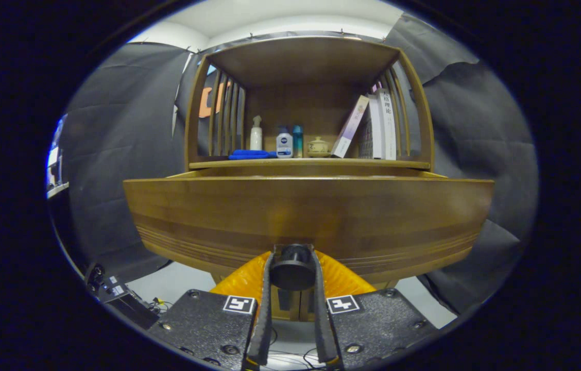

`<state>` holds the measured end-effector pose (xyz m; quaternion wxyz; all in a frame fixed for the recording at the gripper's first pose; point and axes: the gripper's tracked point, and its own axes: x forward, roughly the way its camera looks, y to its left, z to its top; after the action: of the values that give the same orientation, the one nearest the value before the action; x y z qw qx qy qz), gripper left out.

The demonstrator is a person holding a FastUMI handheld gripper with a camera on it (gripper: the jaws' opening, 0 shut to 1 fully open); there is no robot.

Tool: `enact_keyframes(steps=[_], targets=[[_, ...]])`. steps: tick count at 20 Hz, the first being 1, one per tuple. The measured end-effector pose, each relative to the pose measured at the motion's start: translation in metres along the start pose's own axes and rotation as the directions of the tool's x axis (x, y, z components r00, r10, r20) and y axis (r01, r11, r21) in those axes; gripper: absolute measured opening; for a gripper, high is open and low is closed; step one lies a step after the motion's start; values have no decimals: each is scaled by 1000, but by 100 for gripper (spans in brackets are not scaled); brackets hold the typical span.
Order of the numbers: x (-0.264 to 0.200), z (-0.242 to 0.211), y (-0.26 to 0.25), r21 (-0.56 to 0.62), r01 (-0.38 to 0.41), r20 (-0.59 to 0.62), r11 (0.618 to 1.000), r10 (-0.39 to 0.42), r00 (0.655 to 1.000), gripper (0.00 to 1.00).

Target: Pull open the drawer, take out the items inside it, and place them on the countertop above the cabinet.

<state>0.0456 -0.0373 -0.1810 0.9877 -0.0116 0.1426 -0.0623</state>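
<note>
Drawer front of brown polished wood (308, 216) stretches sideways straight ahead of the hand-held gripper (293, 275), its long axis crossing the fingers' line. Its round dark knob (292, 268) sits between the two fingers, which are closed against its sides. The drawer appears partly pulled out below the wooden countertop (308, 163); its contents are hidden.

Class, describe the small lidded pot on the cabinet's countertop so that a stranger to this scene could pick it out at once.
Start at the wooden cabinet, whose drawer knob sits clamped between the gripper fingers. On the countertop above, look between the bottles and the leaning books. The lidded pot there is squat, round and pale beige, while its neighbours stand tall.
</note>
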Motion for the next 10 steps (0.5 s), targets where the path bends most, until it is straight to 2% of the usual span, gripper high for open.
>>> enact_keyframes(steps=[10], targets=[[-42,-17,7,-10,-32,-24,999,32,999,37]])
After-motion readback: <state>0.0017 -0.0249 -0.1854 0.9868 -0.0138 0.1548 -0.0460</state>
